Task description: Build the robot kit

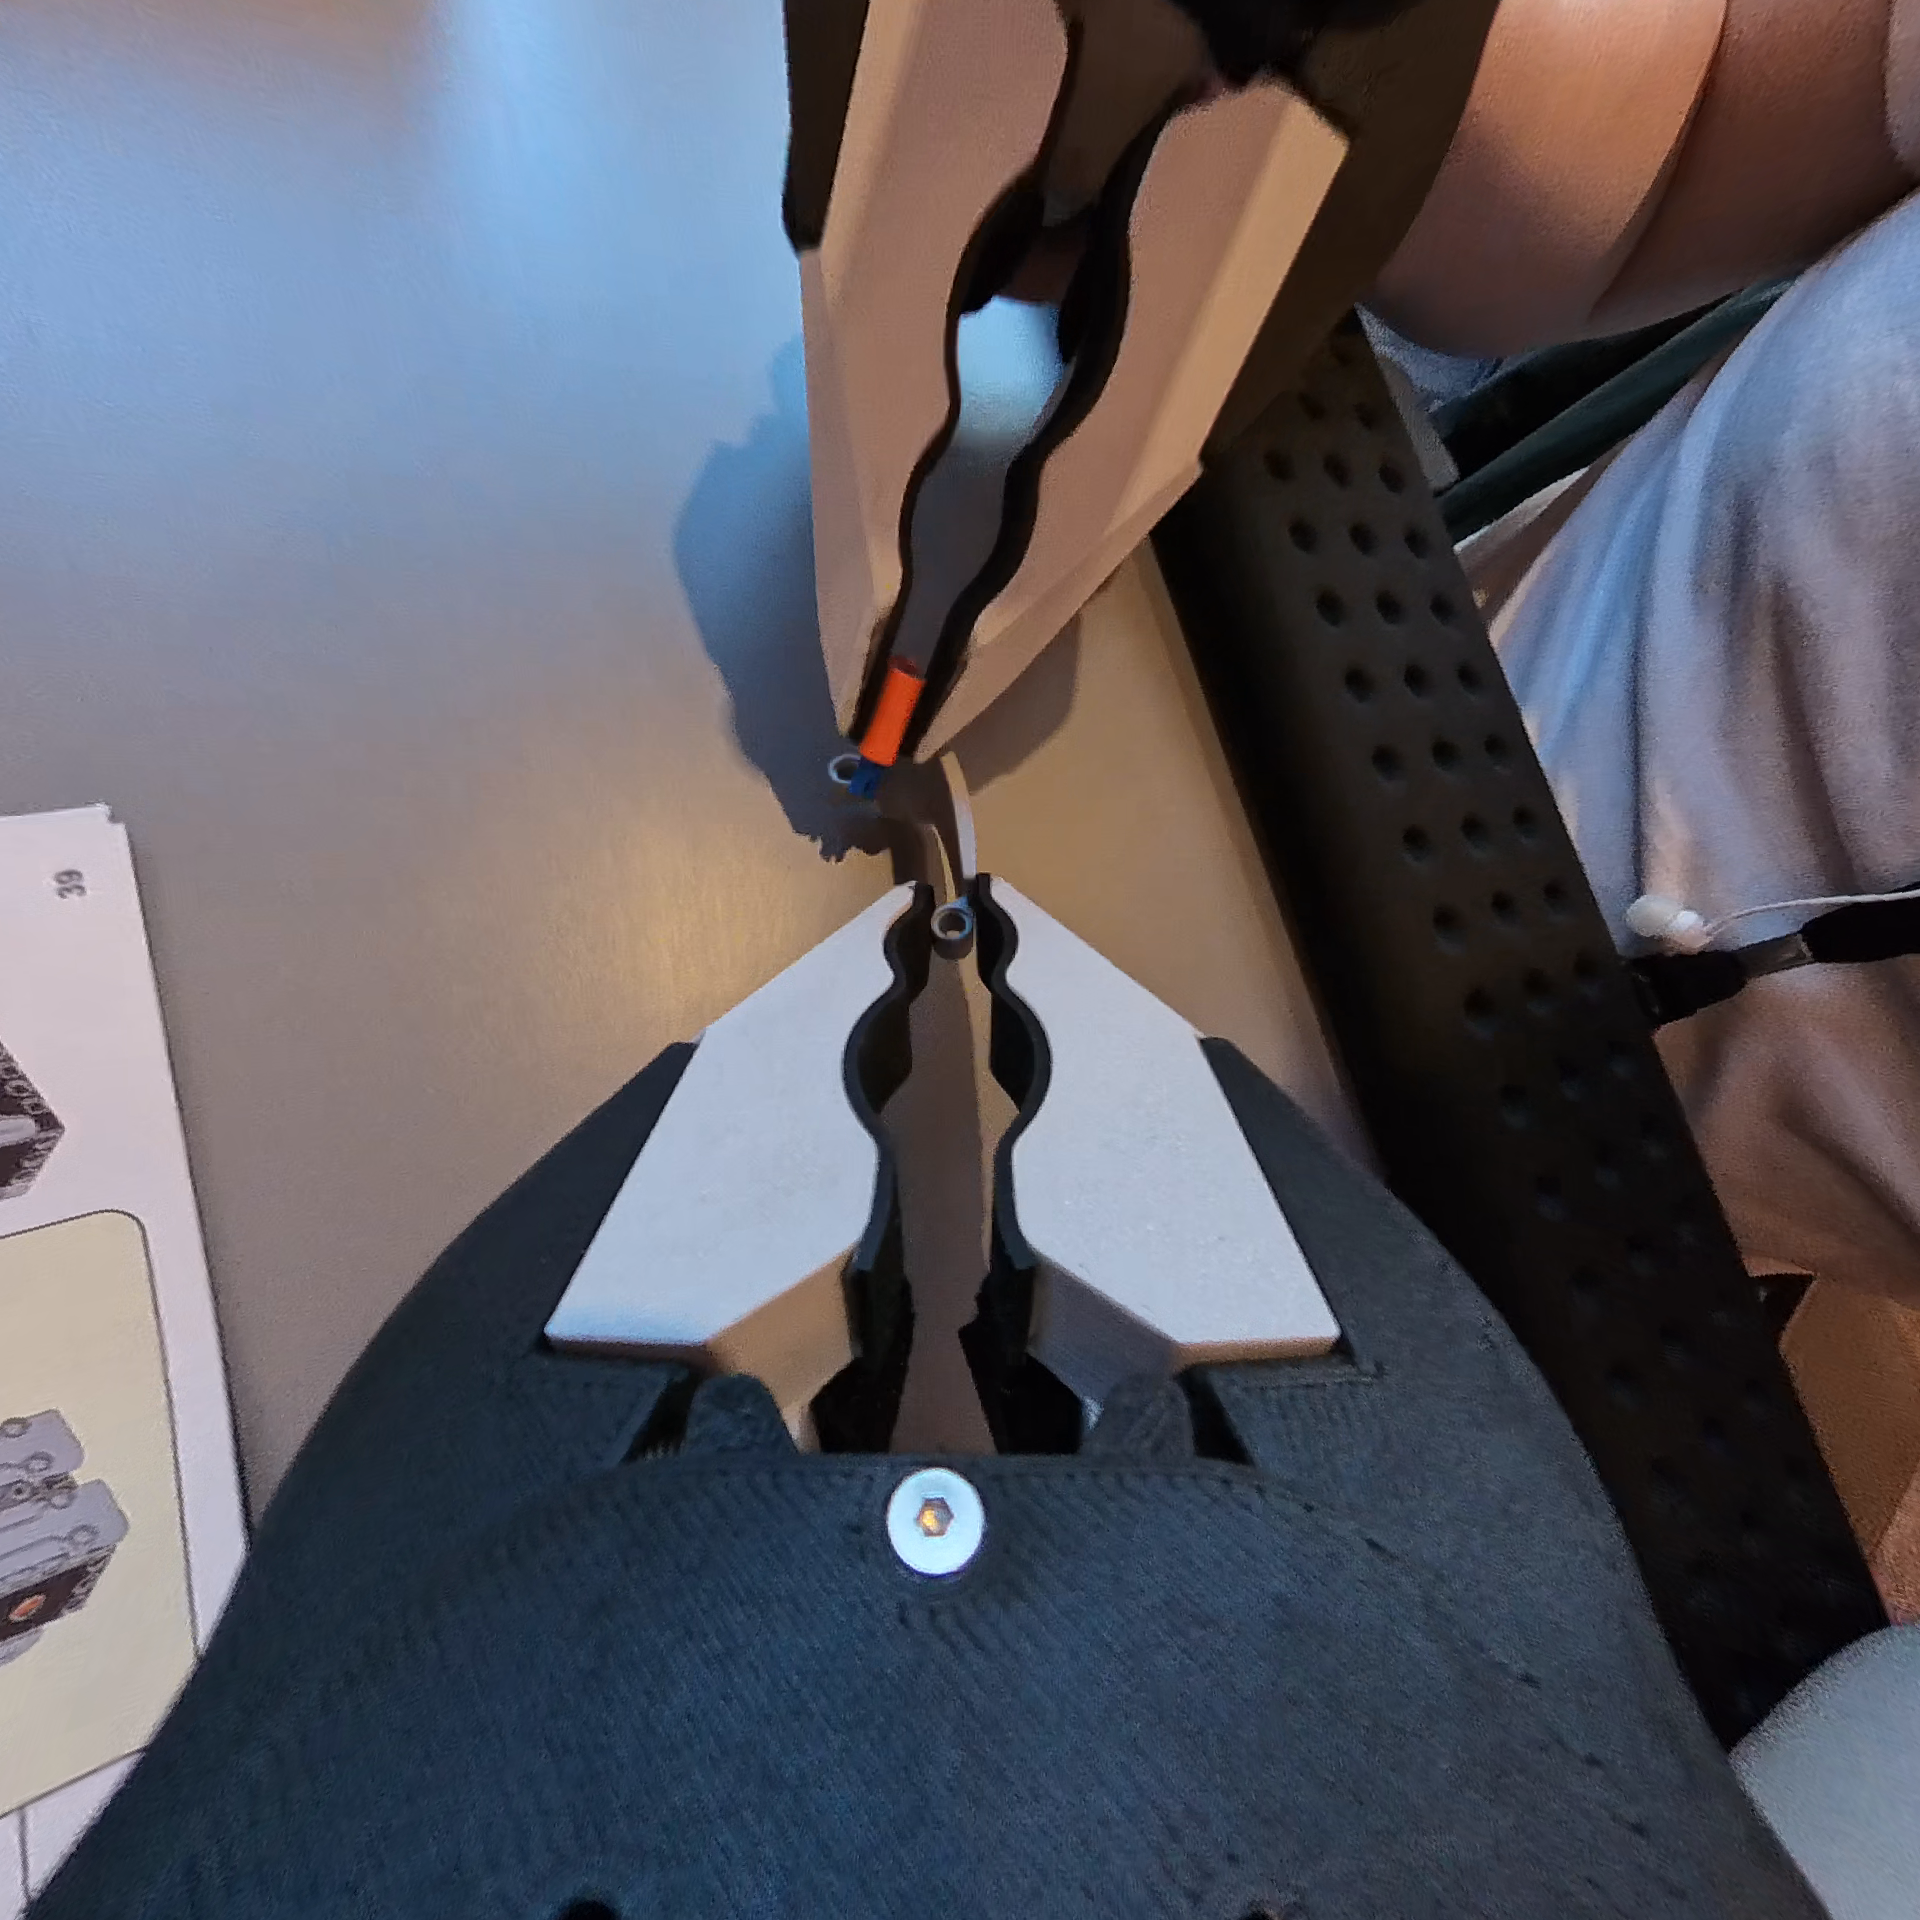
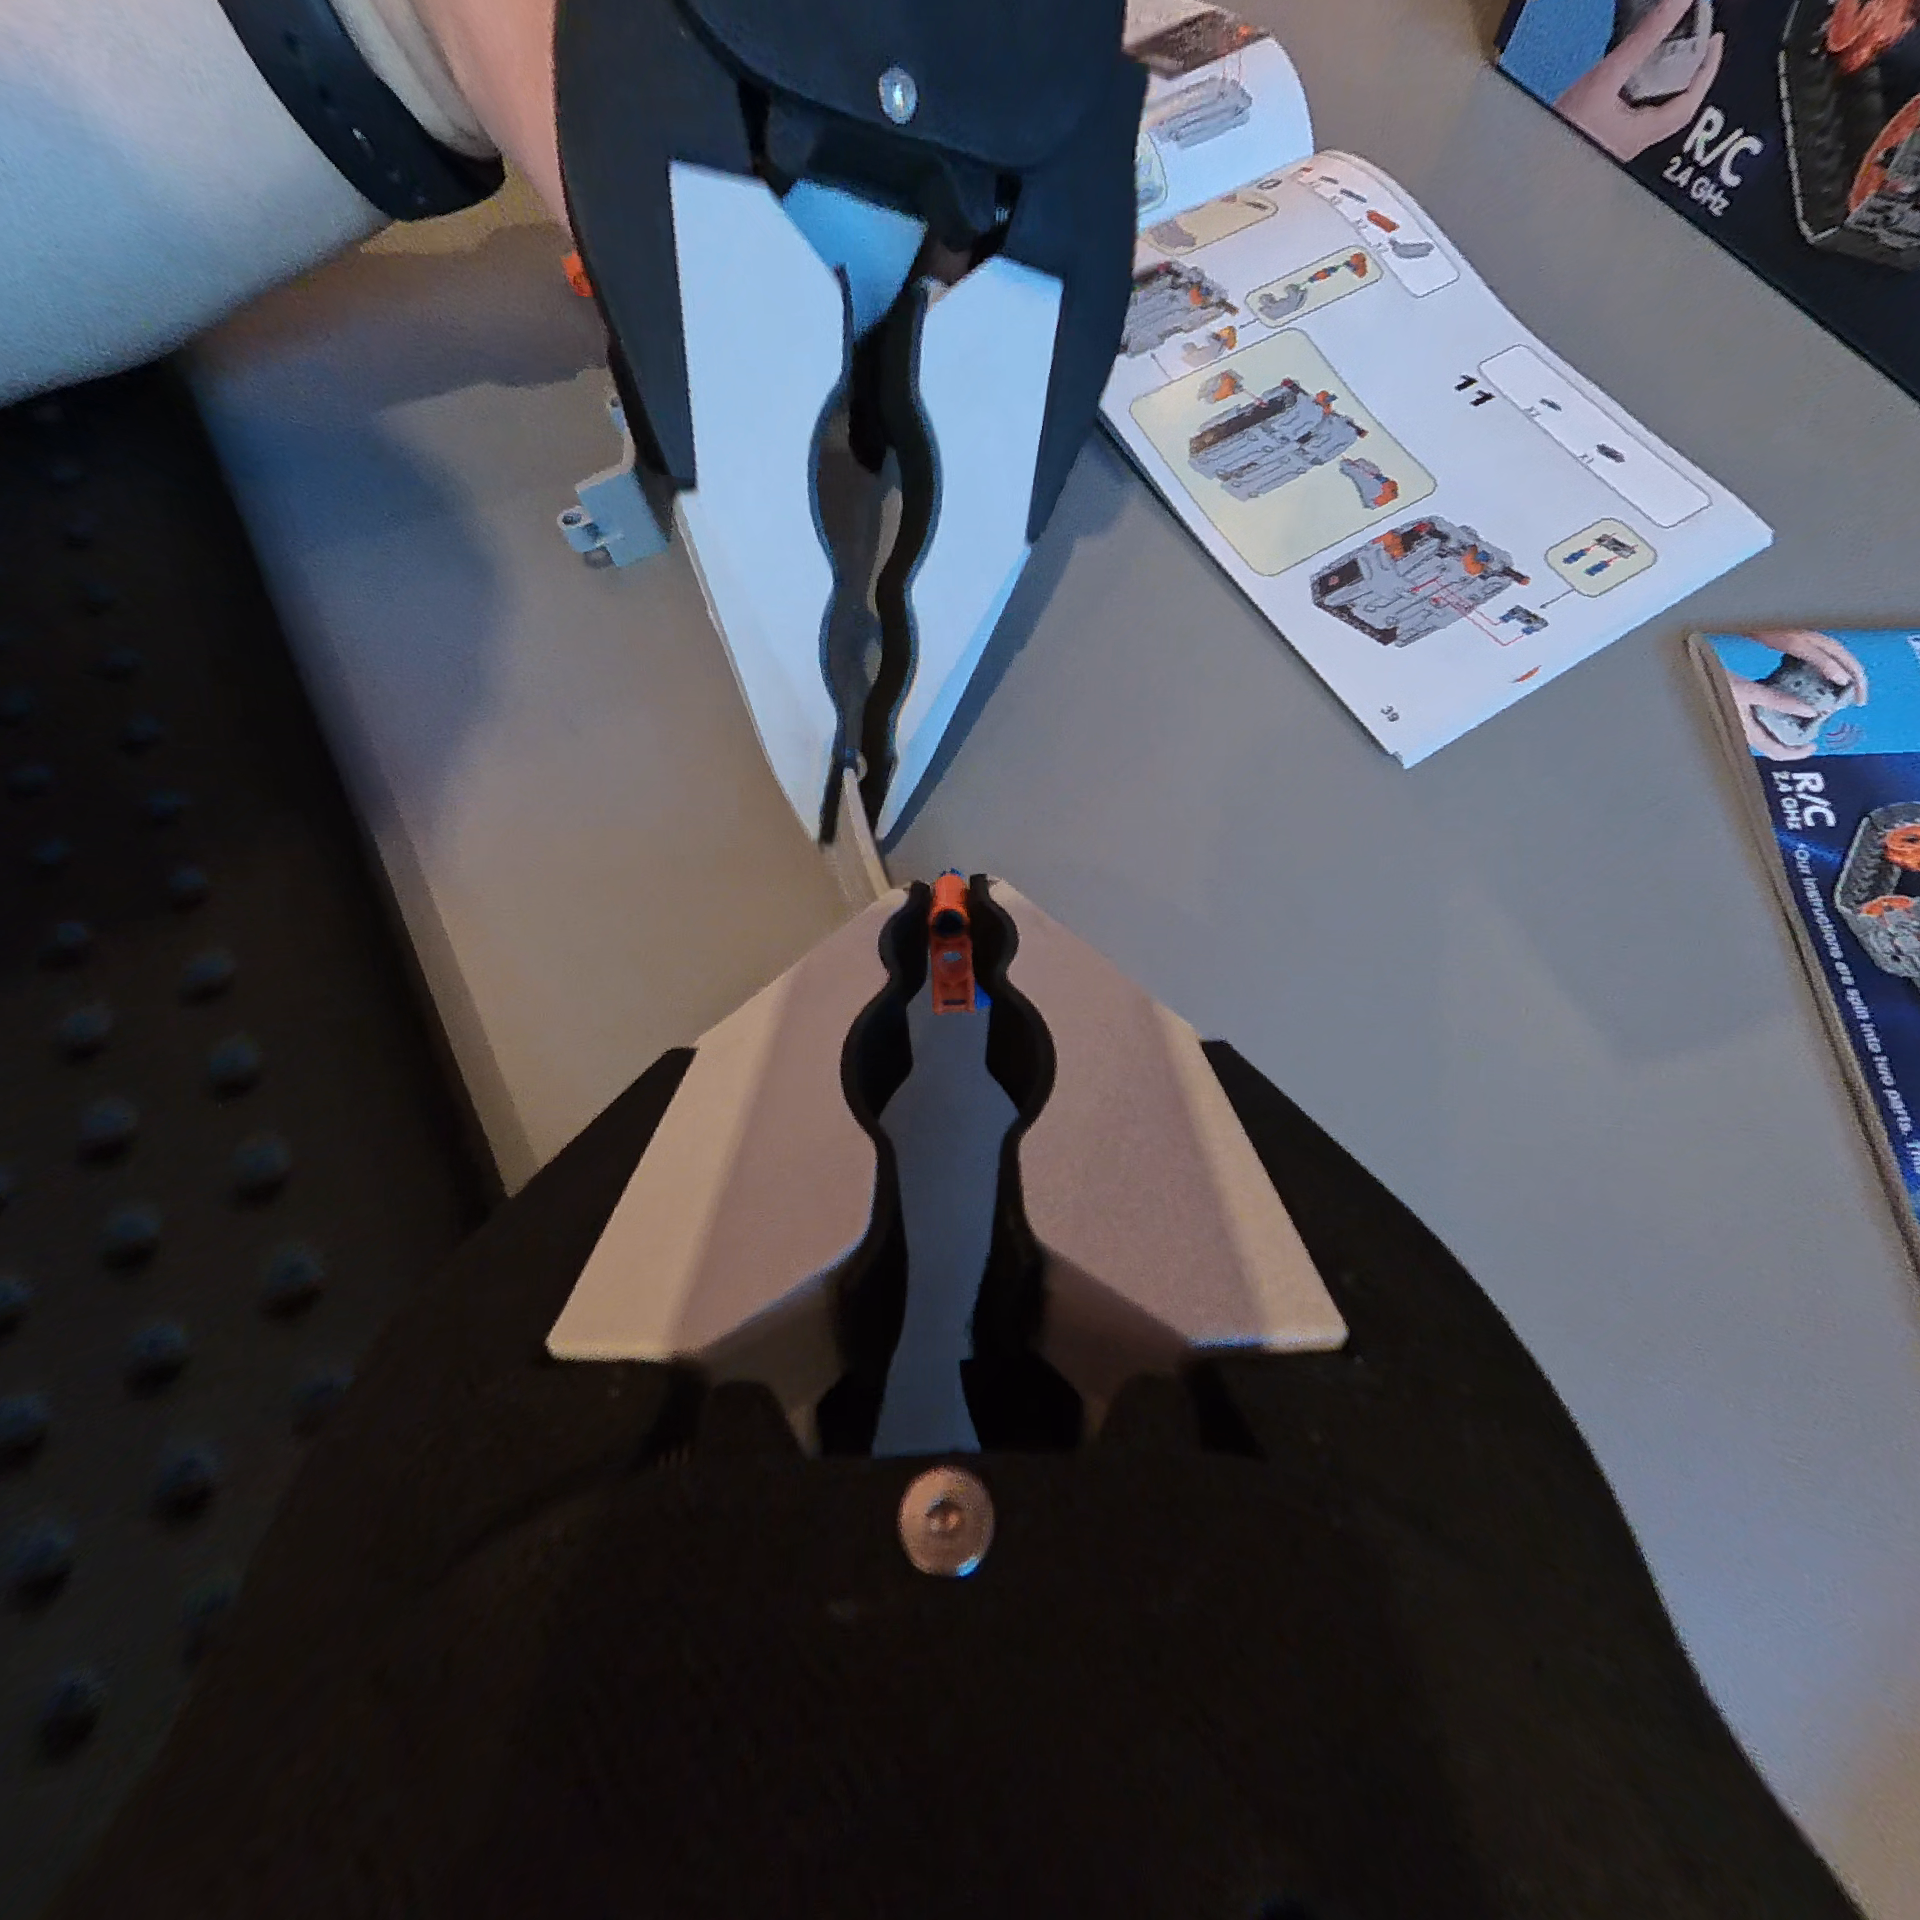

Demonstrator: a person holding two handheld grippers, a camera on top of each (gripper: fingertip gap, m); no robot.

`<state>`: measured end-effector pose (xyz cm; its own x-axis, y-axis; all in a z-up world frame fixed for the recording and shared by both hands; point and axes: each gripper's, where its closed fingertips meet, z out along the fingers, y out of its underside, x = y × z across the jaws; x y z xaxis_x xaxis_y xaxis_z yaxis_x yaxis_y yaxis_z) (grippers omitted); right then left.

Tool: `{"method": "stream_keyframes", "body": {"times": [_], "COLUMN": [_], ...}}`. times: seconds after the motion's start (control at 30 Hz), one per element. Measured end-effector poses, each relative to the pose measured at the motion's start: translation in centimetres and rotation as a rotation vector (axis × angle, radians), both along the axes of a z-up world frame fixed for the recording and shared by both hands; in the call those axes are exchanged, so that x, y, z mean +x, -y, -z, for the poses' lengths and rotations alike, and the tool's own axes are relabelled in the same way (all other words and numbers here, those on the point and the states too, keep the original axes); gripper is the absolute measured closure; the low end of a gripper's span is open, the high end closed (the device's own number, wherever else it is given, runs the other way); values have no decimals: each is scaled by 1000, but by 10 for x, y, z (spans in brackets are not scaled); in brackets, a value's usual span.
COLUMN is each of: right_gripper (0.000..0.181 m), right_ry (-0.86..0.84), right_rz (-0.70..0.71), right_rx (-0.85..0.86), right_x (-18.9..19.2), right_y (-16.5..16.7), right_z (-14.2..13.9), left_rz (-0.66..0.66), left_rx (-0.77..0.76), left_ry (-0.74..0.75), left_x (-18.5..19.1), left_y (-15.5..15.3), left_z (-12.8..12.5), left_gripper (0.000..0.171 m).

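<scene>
Pinching grey curved piece (image 1: pixel 954 923): left tongs (image 1: pixel 948 902). Right tongs (image 2: pixel 948 899) clamped on orange pin (image 2: pixel 948 940).

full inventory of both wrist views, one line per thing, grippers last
orange piece: 1, orange tube with a blue pin at its end, clamped at the right gripper's tips
grey piece: 1, small, grey, with a round hole, at the left gripper's tips
grey block part: 1, light grey, on the table behind the left gripper
open instruction booklet: 1, white pages with build diagrams, on the table
closed booklet: 1, blue cover, at the right edge
box: 1, dark, top right corner
table: 1, grey
perforated black mat: 1, along the table edge
left gripper: shut on grey piece
right gripper: shut on orange piece
</scene>
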<state>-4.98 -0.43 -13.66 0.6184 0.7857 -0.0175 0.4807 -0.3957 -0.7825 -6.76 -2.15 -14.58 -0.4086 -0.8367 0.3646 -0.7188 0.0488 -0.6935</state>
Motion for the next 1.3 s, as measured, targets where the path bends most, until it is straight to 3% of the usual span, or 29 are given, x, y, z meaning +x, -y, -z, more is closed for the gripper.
{"method": "stream_keyframes", "body": {"times": [0.47, 0.63, 0.77, 1.1, 1.3], "right_gripper": [175, 175, 175, 174, 174], "right_ry": [48, 61, 52, 36, 32], "right_rz": [-5, -8, -8, 3, 4], "right_rx": [6, 49, 47, 41, 38], "right_x": [4, 5, 6, 7, 7], "right_y": [8, 12, 10, 9, 9], "right_z": [19, 19, 19, 19, 19], "left_rz": [-105, -77, -54, -82, -103], "left_rx": [13, 23, 29, -86, -97], "left_ry": [66, 55, 56, 22, 88], "left_x": [23, 23, 25, 27, 29], "left_y": [6, 22, 28, 30, 27], "left_z": [-15, -6, 2, 3, -6], "left_gripper": [167, 163, 170, 160, 165]}}
